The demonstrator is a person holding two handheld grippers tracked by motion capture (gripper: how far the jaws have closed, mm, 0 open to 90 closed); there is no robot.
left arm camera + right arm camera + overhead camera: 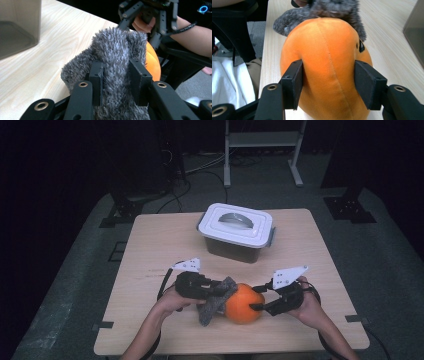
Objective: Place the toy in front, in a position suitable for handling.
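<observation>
my left gripper is clamped on the grey fuzzy cloth; my right gripper has its jaws pressed against both sides of the orange plush ball.

On the surface, the left gripper is pinching a grey fuzzy cloth against an orange plush ball, which the right gripper is clasping; a lidded white container is sitting behind.
</observation>
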